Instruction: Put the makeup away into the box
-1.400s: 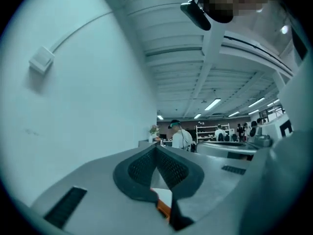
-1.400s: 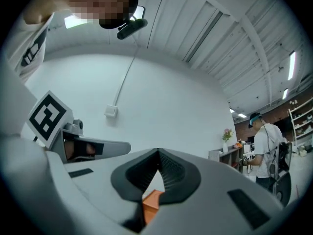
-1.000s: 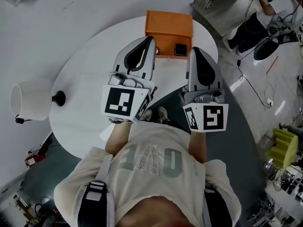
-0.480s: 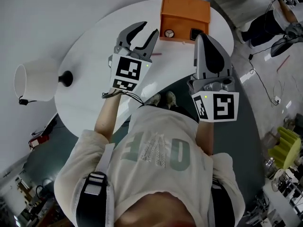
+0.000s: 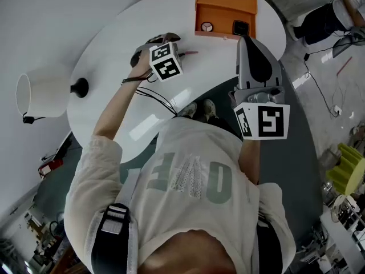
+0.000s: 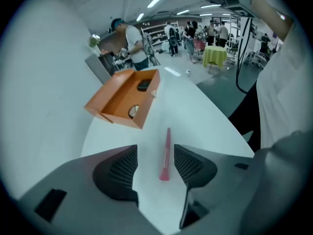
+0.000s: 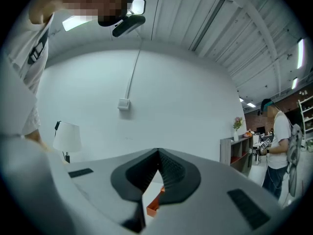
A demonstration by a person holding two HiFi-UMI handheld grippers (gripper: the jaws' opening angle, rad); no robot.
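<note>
Now the left gripper [image 6: 155, 158] points steeply down at the white surface [image 5: 114, 67], its fingers [image 6: 122, 168] spread, having just been opening. A slim pink makeup stick [image 6: 165, 155] lies flat on the surface btwn them. Its thicker end sits in the gap, nearer the finger on the right side of the left gripper view, w/ bare surface showing on both sides, so neither pad presses on it. Its thin end points away toward the orange box [image 6: 117, 99]. In the head view the left gripper [image 5: 161, 40] is down at the surface on an outstretched arm, and the pink stick [image 5: 190, 53] pokes out beside it, near the box [image 5: 225, 10] but apart from it. The box stands open at the far edge of the surface, w/ two items already inside: a round compact [image 5: 206, 27] and a black square one [image 5: 240, 27], side by side. The right gripper [image 5: 246, 37] hangs above the near side of the surface, pointing about level toward the box. Its fingers [image 7: 176, 175] are pressed together w/ nothing btwn them, and only a sliver of orange shows below them. A white-shaded lamp [image 5: 40, 96] stands at the surface's left end, well apart from the box. Other people stand in the room's bkgd.
</note>
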